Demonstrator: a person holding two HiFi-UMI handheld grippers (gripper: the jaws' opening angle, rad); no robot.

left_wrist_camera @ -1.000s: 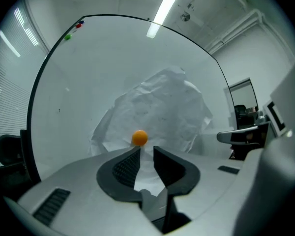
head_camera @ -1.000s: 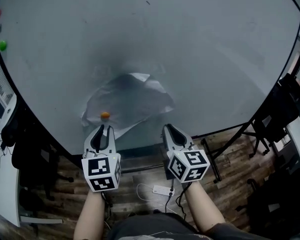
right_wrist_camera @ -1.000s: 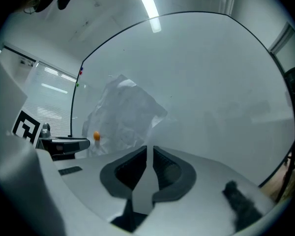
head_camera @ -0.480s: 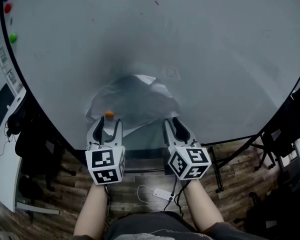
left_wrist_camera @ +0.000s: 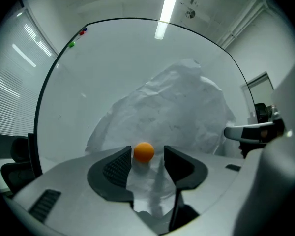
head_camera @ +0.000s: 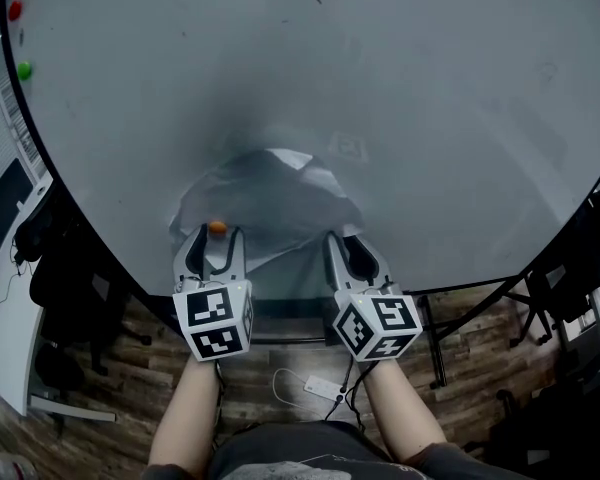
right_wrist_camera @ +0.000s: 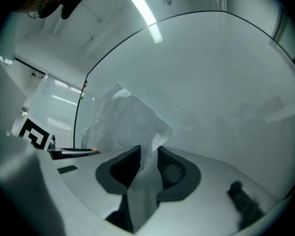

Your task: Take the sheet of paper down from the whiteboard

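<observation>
A crumpled white sheet of paper hangs low on the whiteboard, with a small orange magnet on its lower left part. My left gripper points level at the board. Its jaws have just been opening and stand wide, with the orange magnet between the tips and untouched by either pad. My right gripper is shut on the sheet's lower right edge. In the right gripper view the paper runs down between the two pads of the right gripper.
Green and red magnets sit at the board's upper left edge. The board's stand legs and a white power strip are on the wooden floor below. A dark chair and a white desk stand at the left.
The left gripper's jaws have spread wide around the orange magnet, which stays on the paper. Both grippers have edged up along the board. The right one keeps hold of the paper.
</observation>
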